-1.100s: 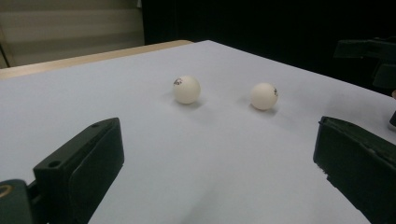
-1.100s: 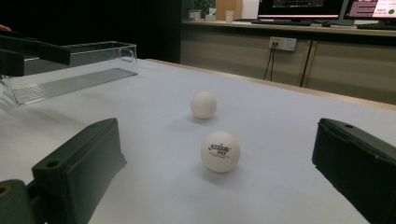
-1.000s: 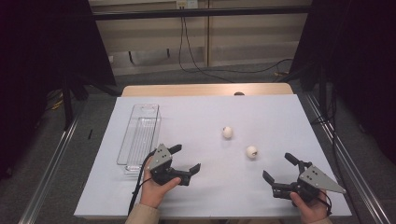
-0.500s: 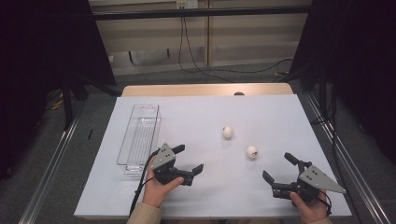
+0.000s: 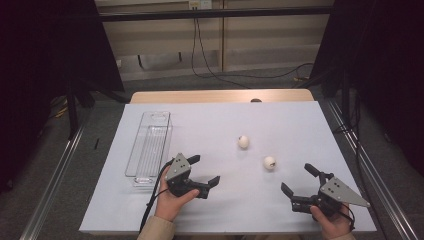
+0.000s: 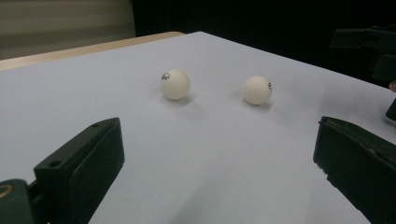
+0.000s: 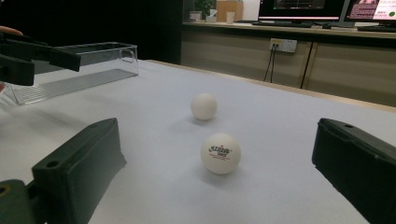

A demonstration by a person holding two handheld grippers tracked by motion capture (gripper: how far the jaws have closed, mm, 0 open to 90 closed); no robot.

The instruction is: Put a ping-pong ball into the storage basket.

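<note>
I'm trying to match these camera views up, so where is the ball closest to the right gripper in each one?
High view: the ball lies right of centre, just ahead of the right gripper.
Left gripper view: it is the right-hand one of the two.
Right gripper view: it is the nearer one, logo facing the camera.
Shared landmark: the other ball, close beside it in every view.

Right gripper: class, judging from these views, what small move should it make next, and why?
Probably ease the right gripper forward toward the nearer ball. Its jaws stand open and empty, the ball lies free on the table between them in the right gripper view, apart from the farther ball.
</note>
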